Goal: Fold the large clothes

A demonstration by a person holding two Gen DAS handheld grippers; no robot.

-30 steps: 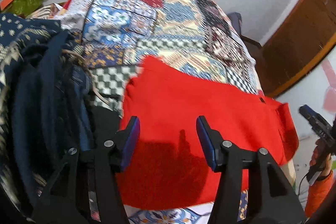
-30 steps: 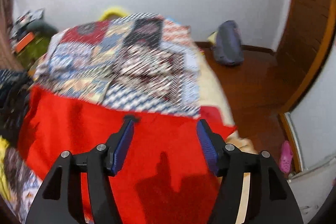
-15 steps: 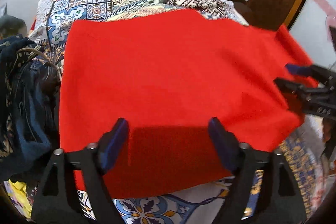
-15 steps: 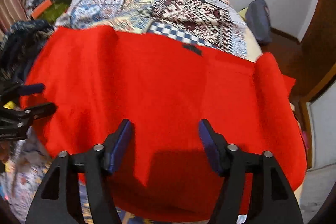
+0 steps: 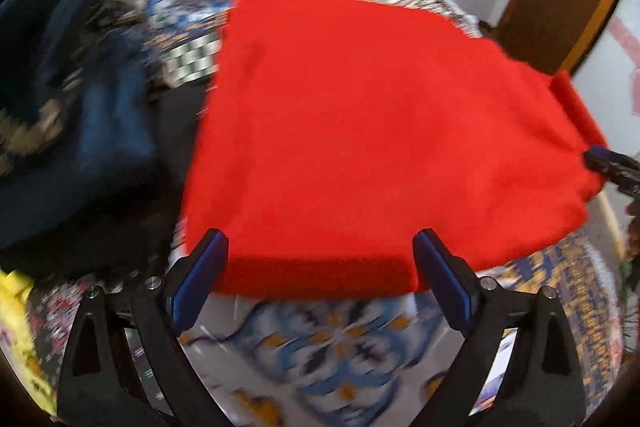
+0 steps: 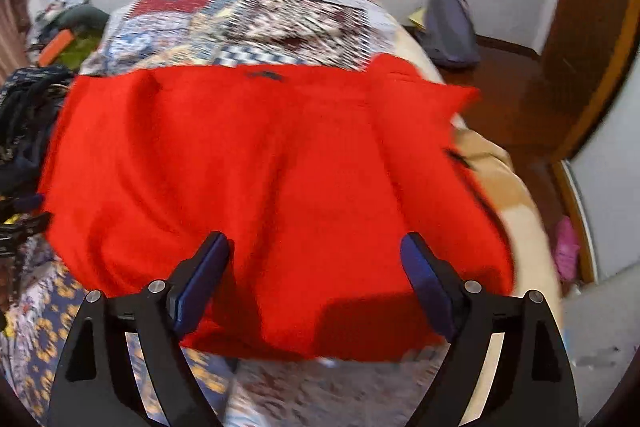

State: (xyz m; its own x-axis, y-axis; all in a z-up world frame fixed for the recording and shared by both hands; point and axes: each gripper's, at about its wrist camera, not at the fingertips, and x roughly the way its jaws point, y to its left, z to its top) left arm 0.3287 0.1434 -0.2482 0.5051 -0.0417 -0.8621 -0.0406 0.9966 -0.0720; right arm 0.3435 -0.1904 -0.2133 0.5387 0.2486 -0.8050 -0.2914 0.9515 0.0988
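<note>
Since a second ago both tools have been coming down toward the near edge of the red garment [image 5: 380, 131], and their jaws have just been opening, with nothing clamped between them. The left tool [image 5: 320, 283] is hanging wide open just above the garment's near hem, its blue pads [image 5: 200, 283] apart on either side of the cloth edge and not pressing it. The right tool [image 6: 316, 287] is likewise standing open over the near right part of the garment [image 6: 272, 179], pads clear of the fabric. The garment is lying spread flat across the bed [image 6: 256, 15], on its patterned quilt [image 5: 332, 343], with a sleeve folding over at the far right. A heap of dark clothes [image 5: 76, 87] is sitting on the bed just left of the garment. Both views are blurring with motion.
</note>
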